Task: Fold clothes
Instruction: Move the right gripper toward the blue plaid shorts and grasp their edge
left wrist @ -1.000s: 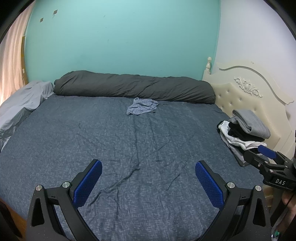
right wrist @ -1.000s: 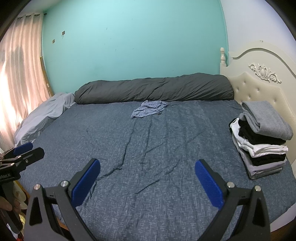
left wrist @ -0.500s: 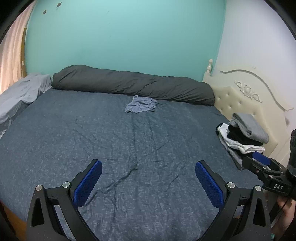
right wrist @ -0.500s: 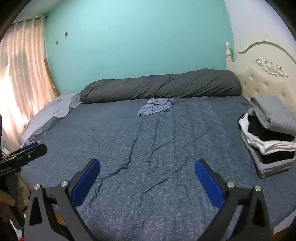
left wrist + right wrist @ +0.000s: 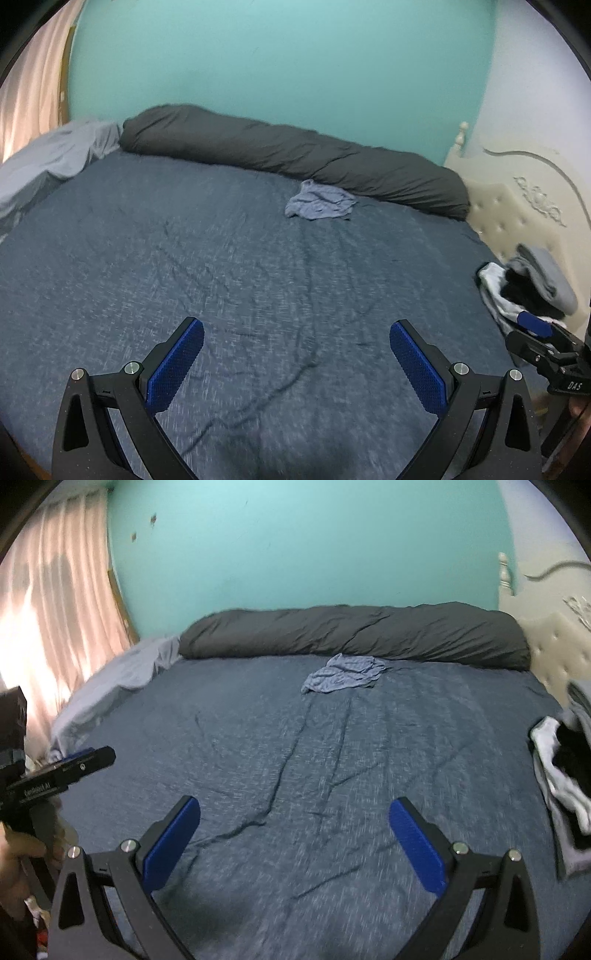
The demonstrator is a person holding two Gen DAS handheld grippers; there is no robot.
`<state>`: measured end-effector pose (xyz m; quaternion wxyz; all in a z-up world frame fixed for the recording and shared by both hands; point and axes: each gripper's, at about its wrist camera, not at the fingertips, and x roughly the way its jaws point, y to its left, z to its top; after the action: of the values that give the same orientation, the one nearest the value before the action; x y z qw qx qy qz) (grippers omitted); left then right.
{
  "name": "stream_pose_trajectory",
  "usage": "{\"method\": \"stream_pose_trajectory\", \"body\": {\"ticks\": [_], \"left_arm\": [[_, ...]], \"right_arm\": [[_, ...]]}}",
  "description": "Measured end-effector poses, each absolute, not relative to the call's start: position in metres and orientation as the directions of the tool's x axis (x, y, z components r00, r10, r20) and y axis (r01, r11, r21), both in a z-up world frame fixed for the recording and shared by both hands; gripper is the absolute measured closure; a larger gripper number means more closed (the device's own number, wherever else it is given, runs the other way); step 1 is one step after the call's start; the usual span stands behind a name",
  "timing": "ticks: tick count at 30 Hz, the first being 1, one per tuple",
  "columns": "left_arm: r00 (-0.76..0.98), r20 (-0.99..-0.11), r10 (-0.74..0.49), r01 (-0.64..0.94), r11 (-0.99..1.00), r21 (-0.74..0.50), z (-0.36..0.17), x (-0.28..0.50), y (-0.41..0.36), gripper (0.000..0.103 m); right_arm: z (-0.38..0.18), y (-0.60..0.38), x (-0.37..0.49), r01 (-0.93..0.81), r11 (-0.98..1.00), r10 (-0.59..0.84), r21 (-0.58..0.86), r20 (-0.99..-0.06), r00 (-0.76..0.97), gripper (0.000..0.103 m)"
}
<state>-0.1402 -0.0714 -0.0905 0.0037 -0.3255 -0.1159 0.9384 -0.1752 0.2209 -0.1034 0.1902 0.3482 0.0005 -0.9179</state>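
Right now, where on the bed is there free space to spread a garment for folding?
The wide middle of the blue sheet is bare, from the open right tongs and open left tongs up to the crumpled garment. It is crowded at the right edge by the folded stack, at the far edge by the dark rolled duvet.
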Motion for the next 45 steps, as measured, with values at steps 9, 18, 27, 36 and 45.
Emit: {"method": "stream_pose_trajectory", "body": {"ticks": [9, 18, 27, 36, 45], "left_arm": [[-0.770, -0.634, 0.071, 0.155, -0.943, -0.294, -0.160, -0.217, -0.128, 0.000], [-0.754, -0.652, 0.076, 0.170, -0.937, -0.306, -0.216, -0.261, -0.155, 0.000], [-0.766, -0.640, 0.060, 0.181, -0.935, -0.305, -0.236, -0.284, -0.184, 0.000], [-0.747, -0.662, 0.059, 0.219, -0.919, -0.329, -0.254, -0.293, -0.206, 0.000], [-0.732, -0.677, 0.074, 0.227, -0.911, -0.345, -0.273, -0.301, -0.210, 0.000]], "right_arm": [[-0.150, 0.190, -0.288, 0.375, -0.926, -0.298, 0.048, -0.704, -0.645, 0.000], [-0.195, 0.150, -0.404, 0.379, -0.923, -0.211, -0.062, -0.741, -0.637, 0.000], [-0.233, 0.110, -0.508, 0.393, -0.919, -0.260, 0.003, -0.754, -0.603, 0.001], [-0.263, 0.078, -0.615, 0.356, -0.933, -0.264, 0.051, -0.769, -0.582, 0.026], [-0.286, 0.056, -0.689, 0.294, -0.952, -0.240, 0.089, -0.814, -0.530, 0.038]]}}
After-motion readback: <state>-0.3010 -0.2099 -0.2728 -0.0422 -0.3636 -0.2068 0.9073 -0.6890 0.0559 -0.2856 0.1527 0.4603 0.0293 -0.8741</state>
